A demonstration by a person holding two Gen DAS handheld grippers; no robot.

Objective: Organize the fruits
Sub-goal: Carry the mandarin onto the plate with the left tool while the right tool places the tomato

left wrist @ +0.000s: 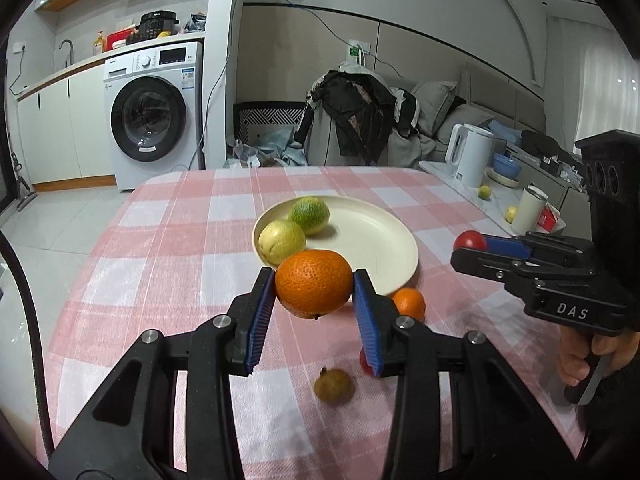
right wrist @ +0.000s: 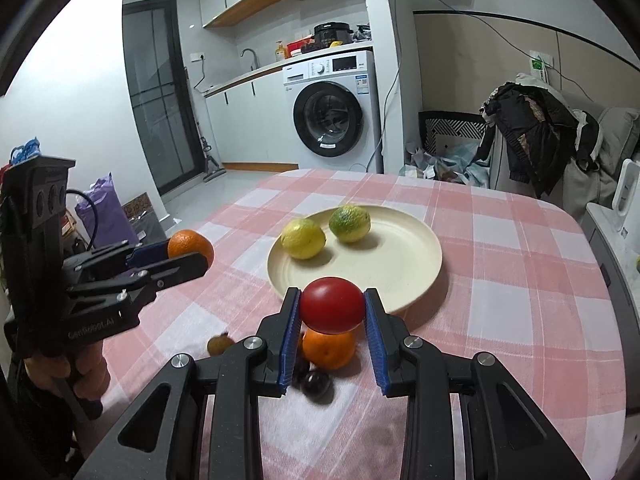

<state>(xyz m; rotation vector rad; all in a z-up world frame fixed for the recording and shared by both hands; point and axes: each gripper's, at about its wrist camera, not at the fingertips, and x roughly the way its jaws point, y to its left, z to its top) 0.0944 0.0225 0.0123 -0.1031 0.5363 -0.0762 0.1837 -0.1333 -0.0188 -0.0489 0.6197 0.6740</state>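
Left gripper (left wrist: 314,284) clamps orange (left wrist: 314,283), right gripper (right wrist: 332,306) clamps tomato (right wrist: 332,305); plate (right wrist: 404,268) just ahead of both.

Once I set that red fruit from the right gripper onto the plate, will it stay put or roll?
The red fruit looks smooth and round, so it will likely roll a little on the flat plate. The raised rim should probably stop it. The right gripper holds it across its widest part; the glossy skin may slip if the grip loosens early.
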